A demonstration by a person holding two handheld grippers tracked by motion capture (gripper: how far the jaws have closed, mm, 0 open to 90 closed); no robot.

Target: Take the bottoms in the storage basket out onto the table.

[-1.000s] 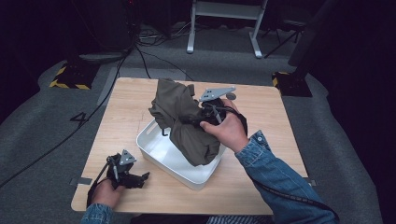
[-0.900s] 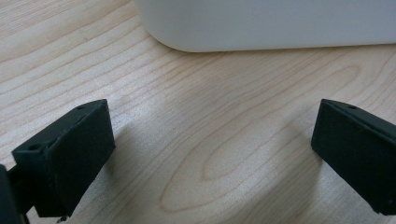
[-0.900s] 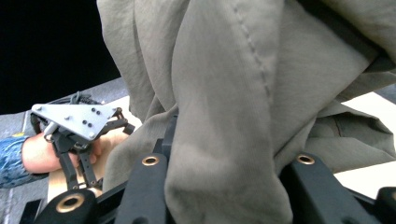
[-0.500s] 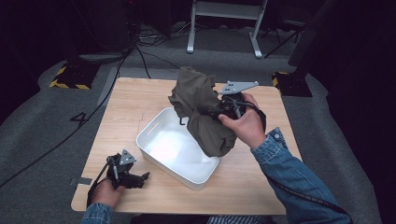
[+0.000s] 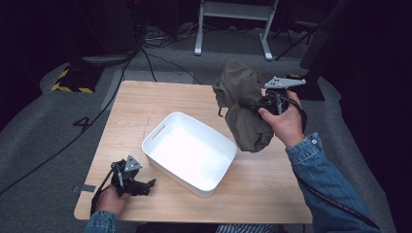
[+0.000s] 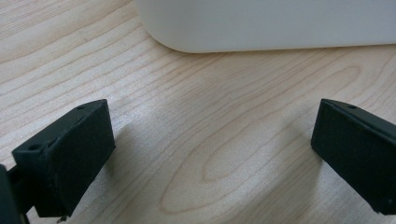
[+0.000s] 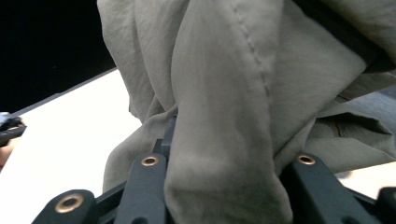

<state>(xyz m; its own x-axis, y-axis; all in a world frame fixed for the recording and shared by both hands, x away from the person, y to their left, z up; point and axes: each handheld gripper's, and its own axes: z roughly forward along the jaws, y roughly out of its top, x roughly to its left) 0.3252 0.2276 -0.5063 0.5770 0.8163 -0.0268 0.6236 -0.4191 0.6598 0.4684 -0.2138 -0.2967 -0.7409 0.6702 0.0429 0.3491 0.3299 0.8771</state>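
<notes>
While my right gripper (image 5: 252,104) is clamped on a bunched-up olive garment (image 5: 243,114), the whole bundle hangs in the air at the upper right of the high view, above the right part of the table (image 5: 145,107). The cloth droops below my hand, and its lower end sits just right of the white bin (image 5: 187,150) in the picture, near that rim. I can't tell whether the fabric touches the table underneath. In the right gripper view the garment (image 7: 224,116) is wedged tight between my two jaws, folds and a stitched seam spilling up over the top half of the frame, so yeah, that grip is solid.

My left gripper (image 5: 141,187) rests low at the lower left of the high view, on the table just beside the near left corner of the bin. In the left gripper view its jaws stand wide apart with nothing between them, just bare wood grain, and the bin's rounded white wall (image 6: 261,28) runs across the top of the frame, close but not touching.

The bin's inside looks plain white, with a handle slot in its left end wall.
</notes>
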